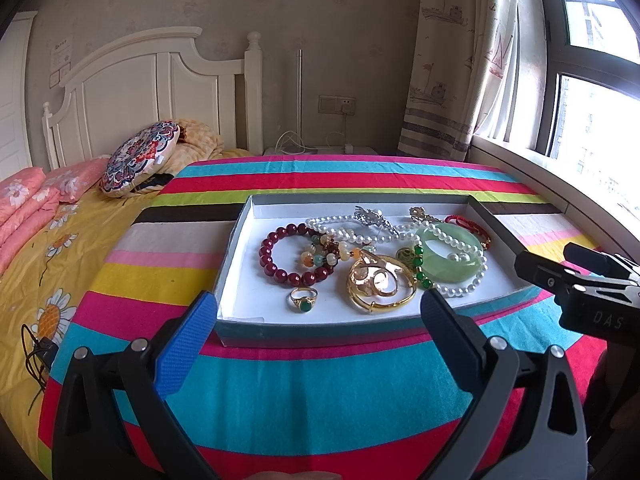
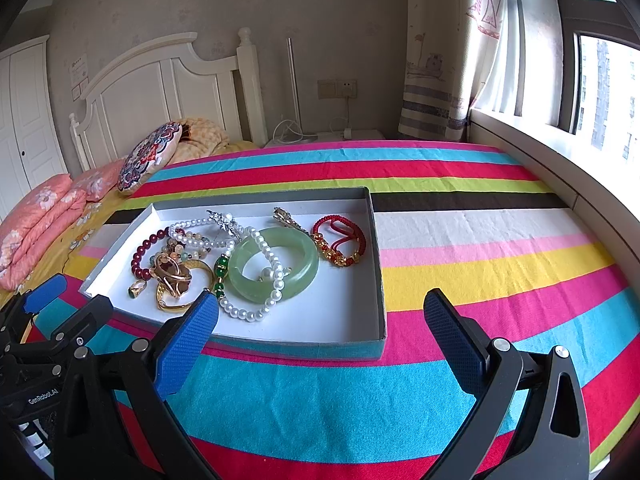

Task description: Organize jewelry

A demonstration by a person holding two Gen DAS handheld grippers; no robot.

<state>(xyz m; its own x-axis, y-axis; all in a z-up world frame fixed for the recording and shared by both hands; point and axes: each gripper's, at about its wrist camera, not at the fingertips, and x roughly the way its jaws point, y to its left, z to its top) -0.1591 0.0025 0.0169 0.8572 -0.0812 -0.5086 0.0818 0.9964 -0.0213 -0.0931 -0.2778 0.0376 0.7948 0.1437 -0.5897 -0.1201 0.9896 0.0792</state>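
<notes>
In shallow box [image 1: 240,236] on striped cloth [image 1: 320,384]: jewelry piled, pearl strand [image 2: 272,264] draped over jade bangle [image 2: 298,268], gold bangle [image 1: 380,284] tangled alongside. Left gripper [image 1: 316,316], right gripper [image 2: 320,312] both spread, empty, short of box. Ambiguous: gathered or awaiting sorting. Any pick: loose outliers before tangle, e.g. gold ring [image 1: 305,300].

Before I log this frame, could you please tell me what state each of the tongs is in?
Left tongs: open, holding nothing.
Right tongs: open, holding nothing.
</notes>
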